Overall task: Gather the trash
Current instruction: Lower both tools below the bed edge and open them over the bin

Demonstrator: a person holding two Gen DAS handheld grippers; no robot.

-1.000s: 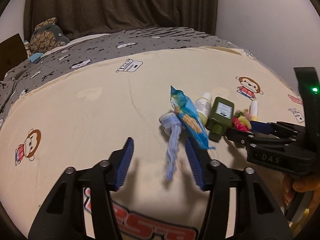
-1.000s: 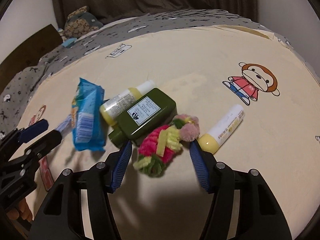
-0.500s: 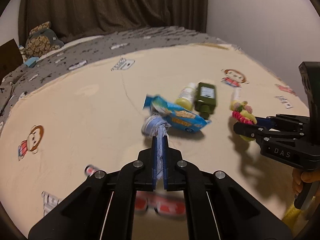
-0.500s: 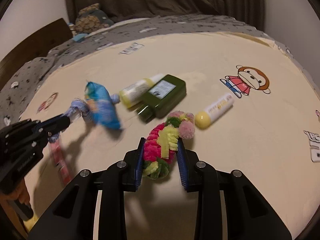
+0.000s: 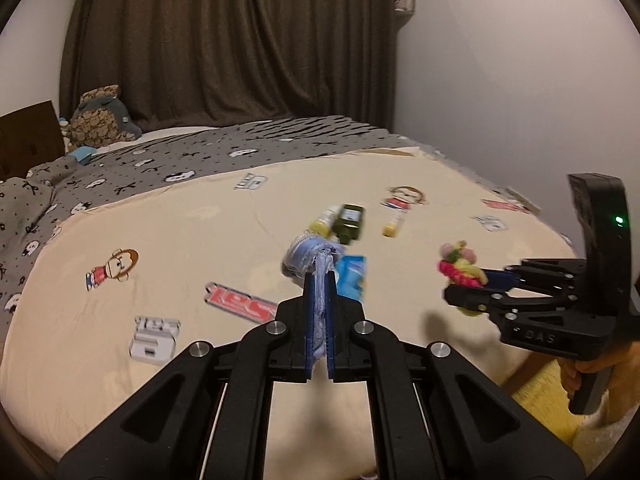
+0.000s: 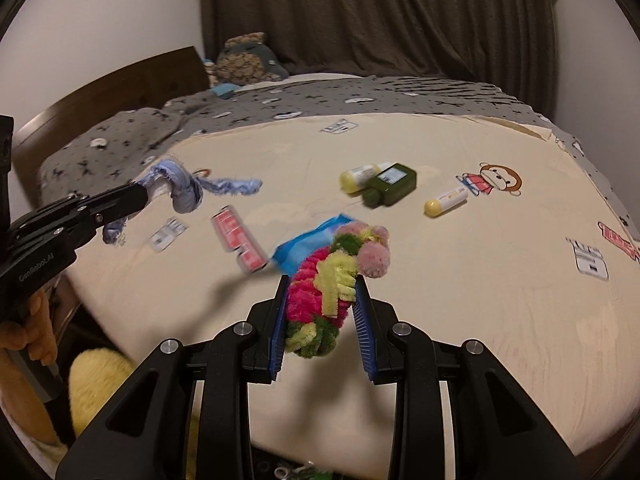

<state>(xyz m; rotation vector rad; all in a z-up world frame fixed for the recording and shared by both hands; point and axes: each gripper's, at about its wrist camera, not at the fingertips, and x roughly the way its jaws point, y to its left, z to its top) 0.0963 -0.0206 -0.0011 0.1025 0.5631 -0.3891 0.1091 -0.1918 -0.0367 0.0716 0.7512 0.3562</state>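
My left gripper (image 5: 319,280) is shut on a knotted strip of light blue rag (image 5: 312,256) and holds it above the bed; the rag also shows in the right wrist view (image 6: 182,188). My right gripper (image 6: 322,284) is shut on a pink, yellow and green fuzzy bundle (image 6: 328,280), lifted off the sheet; it shows in the left wrist view (image 5: 460,268) too. A blue snack wrapper (image 6: 308,246) lies on the cream sheet just beyond both grippers. A green bottle (image 6: 390,188), a yellow-white bottle (image 6: 358,178) and a yellow-capped tube (image 6: 446,200) lie farther back.
The cream bed sheet (image 6: 460,280) carries printed monkeys and logos. A grey patterned blanket (image 5: 200,152) and a plush toy (image 5: 100,120) lie at the far end, by a dark curtain. A wooden headboard (image 6: 120,88) is at the left. Something yellow and fluffy (image 6: 96,384) is below the bed edge.
Both grippers closed, the left on the blue rag and the right on the fuzzy bundle, then lifted and pulled back from the bottles. The blue wrapper shifted on the sheet.
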